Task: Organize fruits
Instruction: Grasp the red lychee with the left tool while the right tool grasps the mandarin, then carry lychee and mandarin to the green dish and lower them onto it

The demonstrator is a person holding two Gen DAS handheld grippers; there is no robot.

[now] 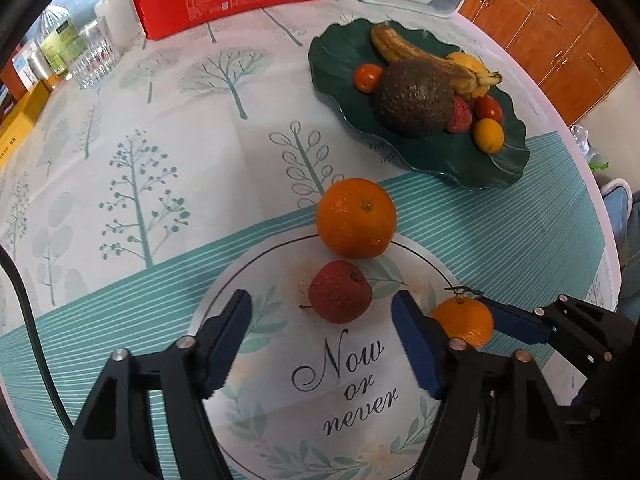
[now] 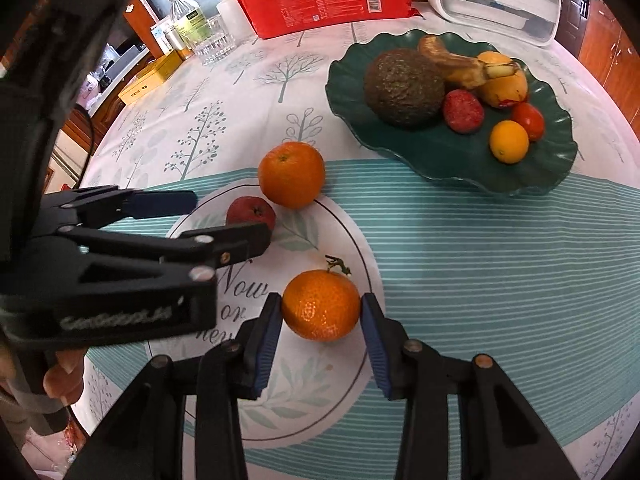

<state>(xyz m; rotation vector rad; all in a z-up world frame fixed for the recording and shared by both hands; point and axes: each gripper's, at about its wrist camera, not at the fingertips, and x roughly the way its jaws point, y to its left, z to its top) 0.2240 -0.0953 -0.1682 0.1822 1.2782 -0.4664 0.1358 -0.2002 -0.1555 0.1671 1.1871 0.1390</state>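
From the right wrist, right hand-held gripper (image 2: 322, 320) visibly clamps the stemmed mandarin (image 2: 321, 305).

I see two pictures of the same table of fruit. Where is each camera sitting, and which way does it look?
Left wrist view: sits on the left tool, looking steeply down along its open fingers at a wrinkled red lychee-like fruit on the white round "Now or never" plate; the right tool shows at right.
Right wrist view: sits on the right tool, looking down at the stemmed small orange mandarin between its pads; the left tool and a person's fingers show at left.
Both share the plate, the larger orange and the dark green leaf-shaped dish.
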